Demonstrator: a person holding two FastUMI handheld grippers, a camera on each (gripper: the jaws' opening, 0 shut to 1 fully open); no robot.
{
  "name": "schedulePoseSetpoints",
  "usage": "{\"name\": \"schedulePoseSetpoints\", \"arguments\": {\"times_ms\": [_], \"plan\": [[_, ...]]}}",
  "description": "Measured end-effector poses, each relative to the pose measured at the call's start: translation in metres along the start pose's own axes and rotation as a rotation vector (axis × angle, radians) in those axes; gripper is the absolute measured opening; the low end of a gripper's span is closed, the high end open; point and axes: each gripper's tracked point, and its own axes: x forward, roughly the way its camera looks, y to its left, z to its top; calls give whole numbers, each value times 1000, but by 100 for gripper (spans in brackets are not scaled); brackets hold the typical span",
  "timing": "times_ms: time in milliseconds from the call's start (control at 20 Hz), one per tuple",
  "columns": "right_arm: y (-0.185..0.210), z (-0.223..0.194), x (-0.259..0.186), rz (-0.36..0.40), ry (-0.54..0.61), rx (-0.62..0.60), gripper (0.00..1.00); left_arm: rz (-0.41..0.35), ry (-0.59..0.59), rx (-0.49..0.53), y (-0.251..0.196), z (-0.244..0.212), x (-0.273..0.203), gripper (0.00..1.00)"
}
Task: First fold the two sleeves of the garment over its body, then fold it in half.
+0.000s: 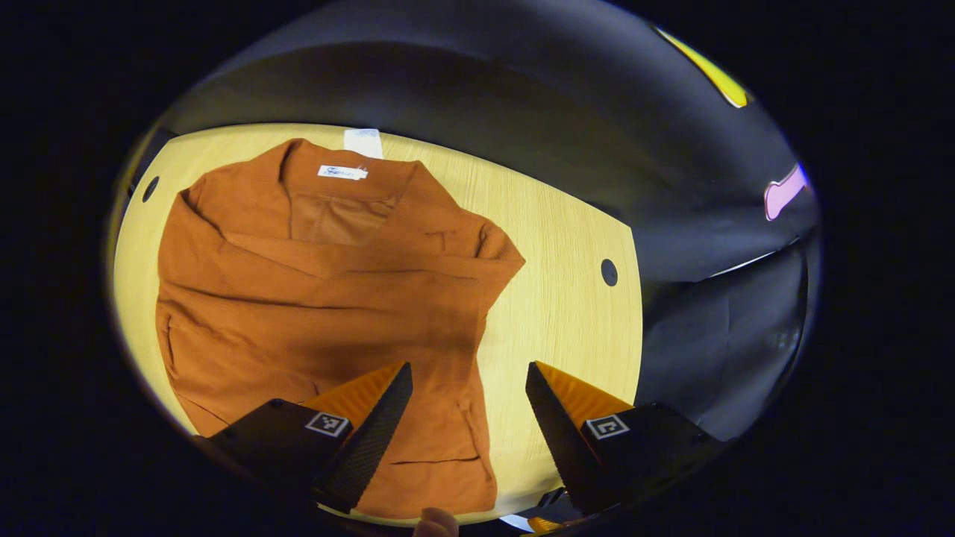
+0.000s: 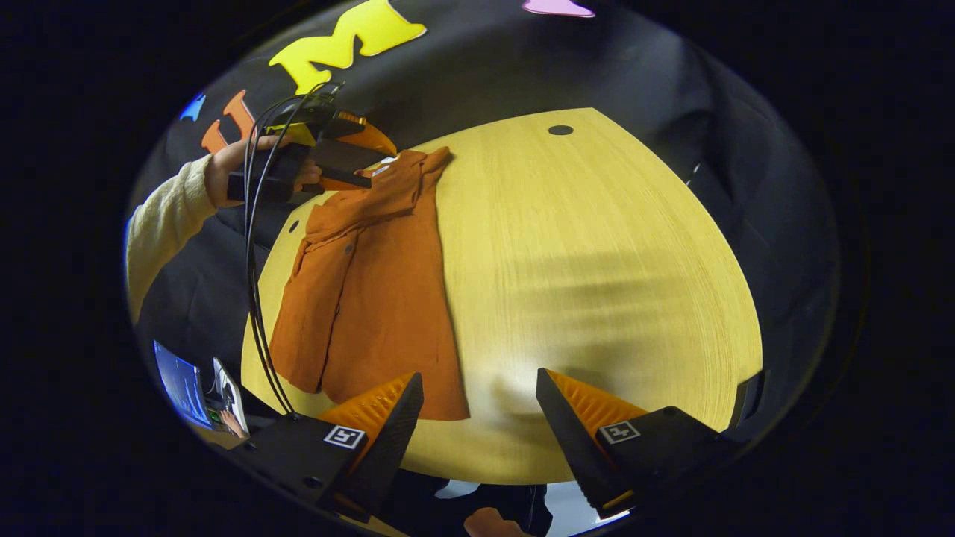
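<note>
- The shirt [image 1: 321,298] lies flat on the desk [image 1: 552,298], collar at the far edge in the left gripper view, hem toward the camera.
- Cloth lies folded across its chest: diagonal edges cross below the collar, and no sleeve sticks out to either side. I judge both sleeves already lie over the body.
- It isn't yet halved: in the right gripper view the shirt [image 2: 373,291] runs full length along the desk's left part.
- Step in hand, as I judge it: the fold in half.
- Left tongs [image 1: 468,418] hover over the hem end, fingers wide apart, holding nothing.
- Right tongs [image 2: 480,432] hang at the near desk edge just beside one end of the shirt, also spread and empty.
- The right gripper view also shows the left tongs farther off, held in a hand [image 2: 224,175] with a pale sleeve, over the shirt's other end.
- The next move calls for pinching one end's two corners through all layers, so the tucked sleeves don't slide out, and carrying them to the opposite end.
</note>
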Motion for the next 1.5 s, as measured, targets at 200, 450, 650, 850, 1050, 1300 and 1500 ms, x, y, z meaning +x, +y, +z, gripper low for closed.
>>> {"name": "schedulePoseSetpoints", "arguments": {"times_ms": [200,450,650,850,1050,1300,1500], "plan": [[31,7,10,32,-2,-34,97,12,-52,49,43,-24,-35,99],[61,1,30,50,25,-93,94,56,-77,-12,113,-74,-62,99],[72,-14,47,59,68,-126,98,118,-100,-61,178,-111,-83,99],[59,-26,64,51,121,-123,98,177,-83,-70,248,-148,-105,99],[38,-34,73,34,176,-136,98,223,-40,-85,308,-180,-132,99],[31,-48,70,128,285,-104,94,165,130,-112,345,-220,-160,99],[28,-50,70,212,361,-46,97,70,191,-99,335,-216,-179,96]]}}
